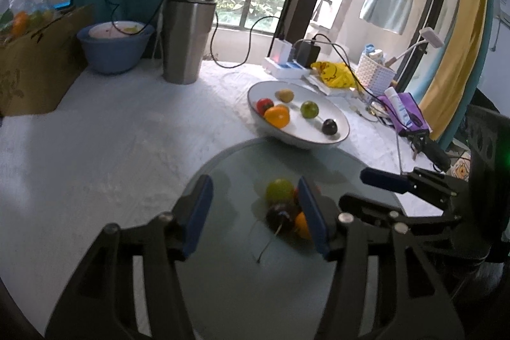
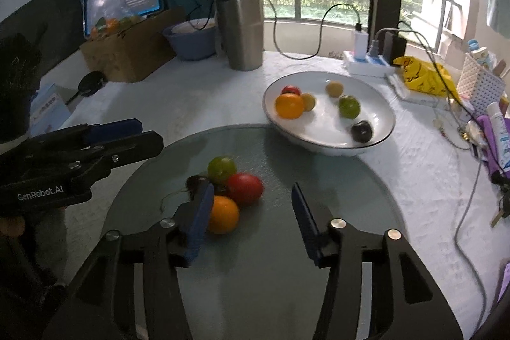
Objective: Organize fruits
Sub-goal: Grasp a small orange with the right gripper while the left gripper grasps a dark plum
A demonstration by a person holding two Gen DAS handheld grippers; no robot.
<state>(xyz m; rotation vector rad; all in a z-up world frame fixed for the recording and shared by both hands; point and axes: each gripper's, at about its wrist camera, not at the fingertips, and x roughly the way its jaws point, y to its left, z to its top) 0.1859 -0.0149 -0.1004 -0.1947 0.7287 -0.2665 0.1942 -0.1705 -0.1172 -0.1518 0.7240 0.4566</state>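
A round grey glass plate (image 1: 236,279) (image 2: 274,273) holds a small heap of fruit: a green one (image 1: 280,189) (image 2: 221,168), a dark plum with a stem (image 1: 280,217) (image 2: 195,182), an orange (image 1: 301,225) (image 2: 223,214) and a red one (image 2: 245,188). My left gripper (image 1: 255,212) hovers open over the heap, with the plum and the green fruit seen between its blue pads. My right gripper (image 2: 253,219) is open too; the orange lies by its left pad, untouched. Behind the plate, a white bowl (image 1: 306,131) (image 2: 325,126) holds several more fruits.
A steel tumbler (image 1: 188,37) (image 2: 242,27), a blue bowl (image 1: 111,50) and a cardboard box (image 1: 35,62) stand at the back. A power strip (image 2: 366,62), cables, a yellow bag (image 2: 424,75) and a white basket (image 2: 481,85) crowd the right side.
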